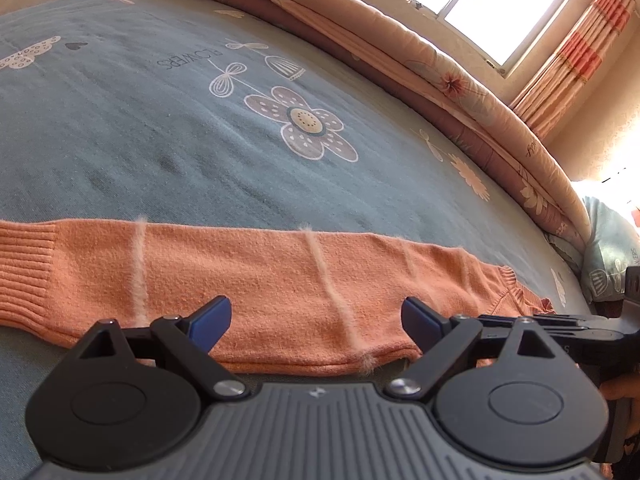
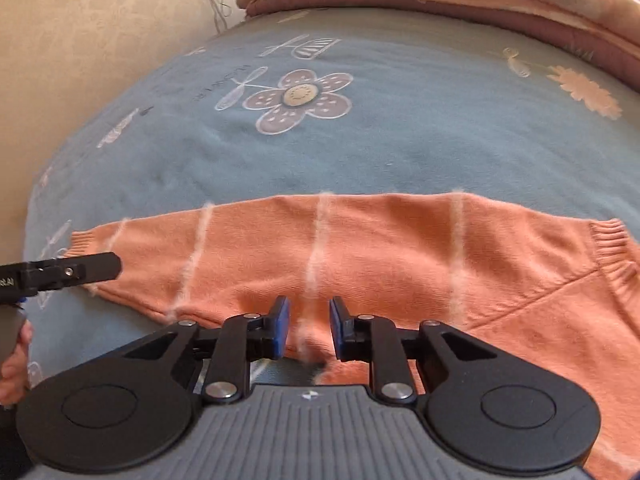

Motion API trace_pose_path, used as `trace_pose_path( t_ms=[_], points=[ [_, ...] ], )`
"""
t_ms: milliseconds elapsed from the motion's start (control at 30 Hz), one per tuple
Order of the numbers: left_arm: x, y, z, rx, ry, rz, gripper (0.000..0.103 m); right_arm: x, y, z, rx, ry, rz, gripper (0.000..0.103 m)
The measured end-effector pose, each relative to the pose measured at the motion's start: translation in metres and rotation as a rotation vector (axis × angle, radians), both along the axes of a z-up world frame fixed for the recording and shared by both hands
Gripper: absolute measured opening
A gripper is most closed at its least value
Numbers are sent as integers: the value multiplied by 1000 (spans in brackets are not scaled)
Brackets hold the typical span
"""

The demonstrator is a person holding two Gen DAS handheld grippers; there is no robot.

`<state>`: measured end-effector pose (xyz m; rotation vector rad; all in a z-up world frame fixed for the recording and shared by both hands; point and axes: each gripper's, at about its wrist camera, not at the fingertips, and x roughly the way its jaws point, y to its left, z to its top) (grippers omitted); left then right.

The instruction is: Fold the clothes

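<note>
Blue flowered bedding is carrying an orange sweater, its sleeve running crosswise just ahead of both grippers. Nearest the hem fold, the right gripper is hovering with jaws narrowly parted, pinching nothing; the left gripper is waiting wide open over the sleeve, empty, toward the cuff
</note>
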<state>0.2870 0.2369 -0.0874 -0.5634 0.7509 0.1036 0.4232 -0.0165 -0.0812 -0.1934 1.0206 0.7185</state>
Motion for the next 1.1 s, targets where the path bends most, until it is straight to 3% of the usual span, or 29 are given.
trace_pose_path(
  t_ms=[133, 233, 333, 467, 567, 767, 933, 1100],
  points=[
    [3, -6, 1, 15, 1, -15, 92, -16, -1, -16, -63, -15, 9, 29],
    [4, -11, 1, 24, 2, -30, 92, -27, 7, -23, -60, -46, 61, 53],
    [5, -15, 1, 34, -3, -44, 92, -24, 0, -5, -8, -66, 90, 48],
    [7, -14, 1, 29, -3, -38, 92, 6, -23, 18, 39, -129, -56, 48],
    [8, -14, 0, 29, -1, -35, 92, 34, -31, 11, 4, -158, -152, 46],
    [12, -15, -3, 37, 7, -34, 92, 75, -16, -34, -40, -172, -212, 46],
    [16, -19, -6, 46, 20, -36, 92, 92, 0, -33, -61, -228, -186, 46],
    [13, -18, -4, 46, 8, -40, 92, 93, 5, -20, -70, -223, -205, 46]
  ],
)
